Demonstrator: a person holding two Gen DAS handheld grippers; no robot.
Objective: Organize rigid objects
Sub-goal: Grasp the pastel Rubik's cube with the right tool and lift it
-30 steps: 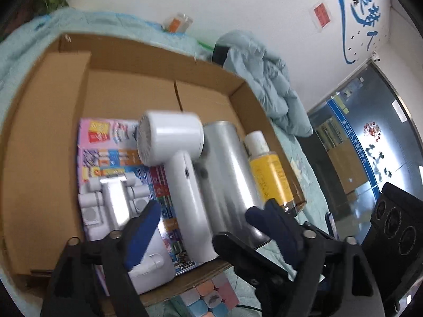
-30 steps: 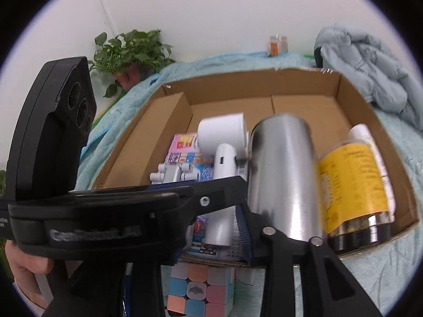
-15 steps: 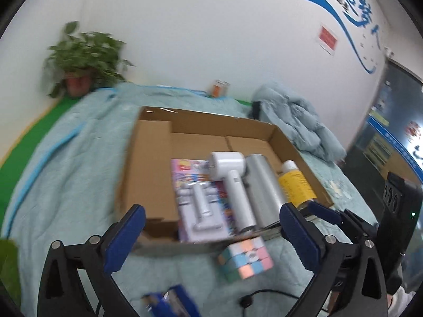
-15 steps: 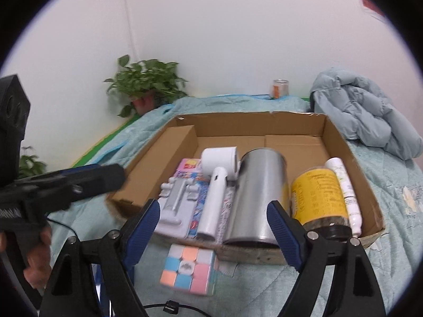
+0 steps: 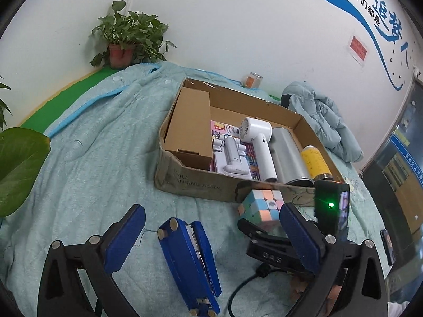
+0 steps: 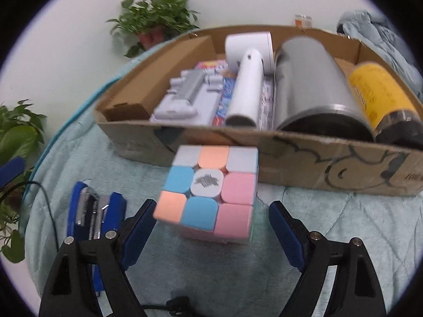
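The right gripper (image 6: 208, 227), jaws wide, frames the puzzle cube (image 6: 208, 192) at centre; lower down, the left gripper (image 5: 211, 235) gapes over the blue stapler (image 5: 189, 261).

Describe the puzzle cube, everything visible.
The puzzle cube is a stickerless three-by-three in pastel plastic: orange, blue, pink and pale grey tiles, with a grey logo on the top centre. It sits upright on the teal quilt, just in front of the cardboard box; contact with the box is unclear. The right gripper is open, its blue pads on either side of the cube's near edge, not pressing it.
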